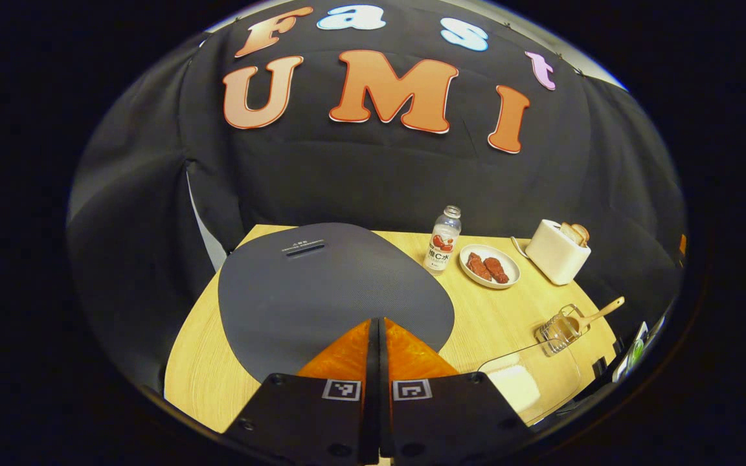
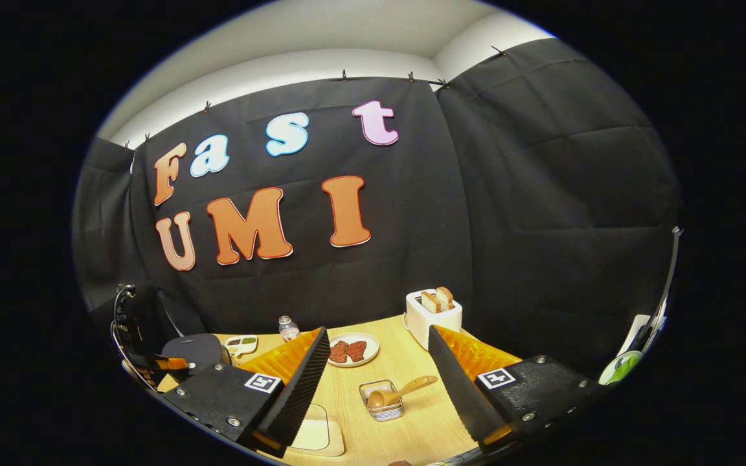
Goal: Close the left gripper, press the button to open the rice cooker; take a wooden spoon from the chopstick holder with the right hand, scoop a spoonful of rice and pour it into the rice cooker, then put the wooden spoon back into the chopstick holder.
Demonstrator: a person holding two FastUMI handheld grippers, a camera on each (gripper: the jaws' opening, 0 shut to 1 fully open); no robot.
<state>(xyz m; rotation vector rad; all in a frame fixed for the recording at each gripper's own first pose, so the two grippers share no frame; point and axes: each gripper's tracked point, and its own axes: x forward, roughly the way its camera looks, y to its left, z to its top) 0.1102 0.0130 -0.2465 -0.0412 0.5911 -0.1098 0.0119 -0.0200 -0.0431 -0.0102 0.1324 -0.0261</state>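
We hold the left gripper (image 1: 376, 330) with its jaws pressed together and nothing between them, which is how the task wants them: a closed pair makes one blunt tip for pushing a button. That tip hangs just over the near edge of the rice cooker (image 1: 321, 285), whose dark lid is down; the slot-like mark near the lid's far edge may be the release, though we cannot tell for certain. We judge the press as not yet made.

Our right gripper (image 2: 379, 369) waits with its jaws spread wide and empty, ready to take a handle. Straight ahead between them and a little beyond stands the wire chopstick holder (image 2: 383, 398) on the worktop (image 2: 412, 427), and the wooden spoon (image 2: 402, 390) rests in it with its handle leaning out towards the right jaw, an easy end to grasp. Near the left jaw lies the clear container of rice (image 2: 313, 432), close to the holder so the scoop is short. The rice cooker sits well off to the left of these jaws.
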